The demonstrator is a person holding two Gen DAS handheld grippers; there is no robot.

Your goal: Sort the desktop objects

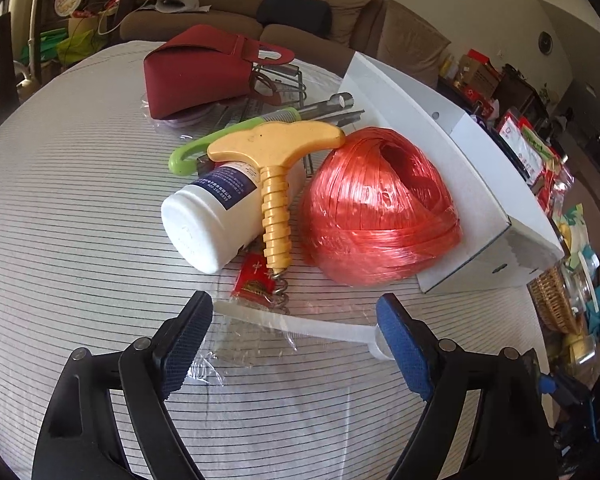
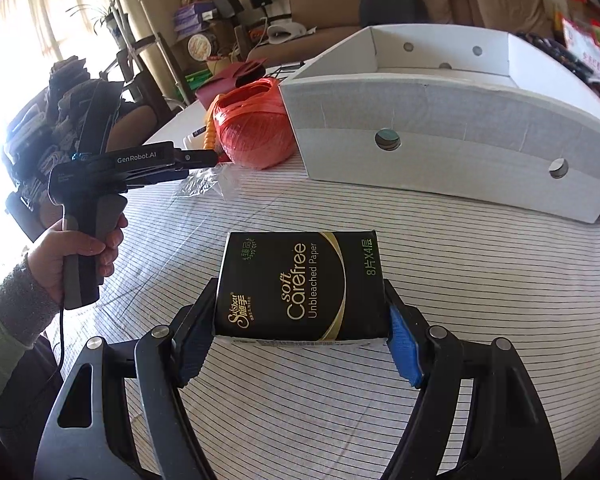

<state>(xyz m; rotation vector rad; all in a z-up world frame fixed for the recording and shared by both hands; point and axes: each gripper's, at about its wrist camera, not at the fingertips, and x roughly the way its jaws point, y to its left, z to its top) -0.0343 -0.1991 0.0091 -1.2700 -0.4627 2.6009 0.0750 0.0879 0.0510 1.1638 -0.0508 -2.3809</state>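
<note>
Our right claw (image 2: 300,320) grips a black, glossy tissue pack (image 2: 300,284) by its two sides, just above the striped cloth of the desk (image 2: 480,280), near the matte white cardboard box (image 2: 440,128). Our left claw (image 1: 296,344) is spread wide, its blue textured pads flanking a white plastic comb (image 1: 300,324) in crinkled clear wrap. Beyond it lie a smooth white bottle (image 1: 208,216), a ridged yellow T-shaped handle (image 1: 276,184), a shiny red ball of twine (image 1: 380,208) touching the box, and a folded red bag (image 1: 200,72).
</note>
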